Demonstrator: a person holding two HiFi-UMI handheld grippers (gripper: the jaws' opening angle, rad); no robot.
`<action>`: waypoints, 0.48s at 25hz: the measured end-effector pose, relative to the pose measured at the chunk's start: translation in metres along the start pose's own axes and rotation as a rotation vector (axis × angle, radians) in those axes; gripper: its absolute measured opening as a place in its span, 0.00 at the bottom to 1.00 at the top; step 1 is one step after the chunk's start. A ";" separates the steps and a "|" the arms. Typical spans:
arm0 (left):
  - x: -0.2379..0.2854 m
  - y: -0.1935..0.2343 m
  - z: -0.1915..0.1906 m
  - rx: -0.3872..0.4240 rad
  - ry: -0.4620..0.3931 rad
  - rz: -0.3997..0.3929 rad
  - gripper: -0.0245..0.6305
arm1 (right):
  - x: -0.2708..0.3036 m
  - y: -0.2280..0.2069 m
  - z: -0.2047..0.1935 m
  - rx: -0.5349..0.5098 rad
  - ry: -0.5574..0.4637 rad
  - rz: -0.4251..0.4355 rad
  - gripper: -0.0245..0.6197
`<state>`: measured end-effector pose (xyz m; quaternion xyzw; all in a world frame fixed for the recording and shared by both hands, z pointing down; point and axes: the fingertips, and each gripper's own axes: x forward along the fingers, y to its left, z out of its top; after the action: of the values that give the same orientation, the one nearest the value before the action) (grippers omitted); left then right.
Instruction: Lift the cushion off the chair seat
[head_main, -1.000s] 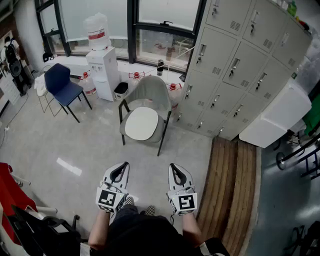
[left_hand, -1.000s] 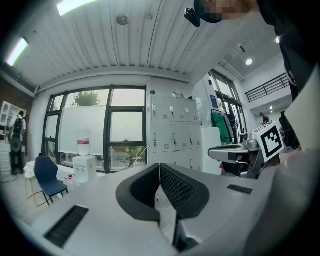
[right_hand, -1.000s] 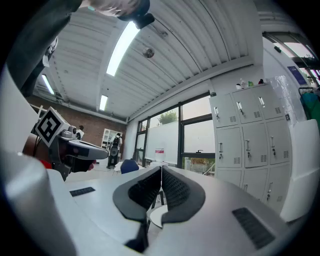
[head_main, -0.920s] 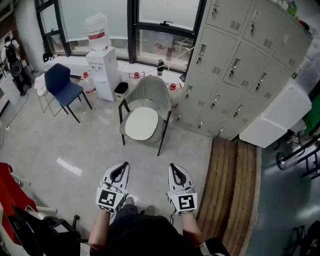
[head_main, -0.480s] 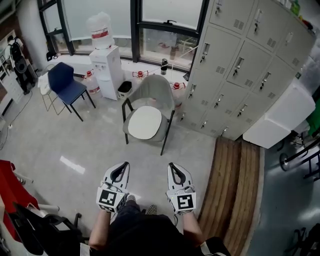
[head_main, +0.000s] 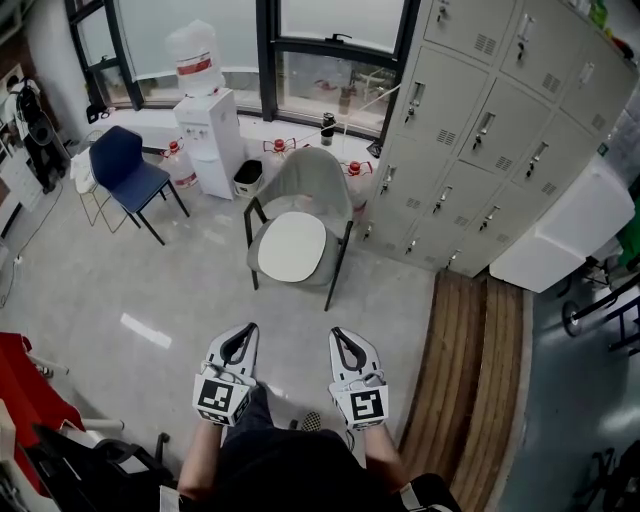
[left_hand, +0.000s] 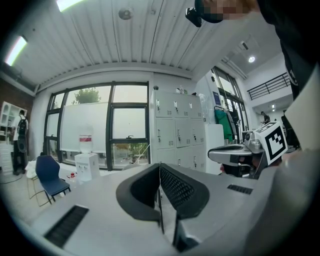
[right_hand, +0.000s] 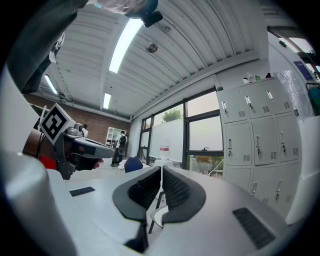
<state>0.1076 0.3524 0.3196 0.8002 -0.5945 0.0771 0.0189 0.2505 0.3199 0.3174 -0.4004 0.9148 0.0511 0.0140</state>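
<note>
On seat of grey chair (head_main: 316, 178), mid-floor: white oval cushion (head_main: 291, 246), laid flat. Left gripper (head_main: 245, 332) & right gripper (head_main: 339, 335): jaws pressed together, nothing held, kept well apart from cushion.

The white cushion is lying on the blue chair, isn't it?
Not quite. The white cushion is lying on the seat of the grey chair, not the blue one. The blue chair stands further left and has no cushion on it. The head view shows this.
</note>
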 end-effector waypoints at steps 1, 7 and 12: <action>0.005 0.011 -0.002 -0.001 0.000 -0.005 0.07 | 0.010 0.002 -0.002 0.000 0.005 -0.006 0.09; 0.048 0.092 -0.001 -0.012 -0.015 -0.043 0.07 | 0.091 0.009 -0.010 -0.011 0.053 -0.052 0.09; 0.081 0.162 0.015 0.025 -0.031 -0.100 0.07 | 0.154 0.018 -0.010 0.059 0.108 -0.114 0.09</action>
<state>-0.0229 0.2268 0.3067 0.8301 -0.5530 0.0710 0.0034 0.1327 0.2179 0.3189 -0.4534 0.8911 0.0015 -0.0208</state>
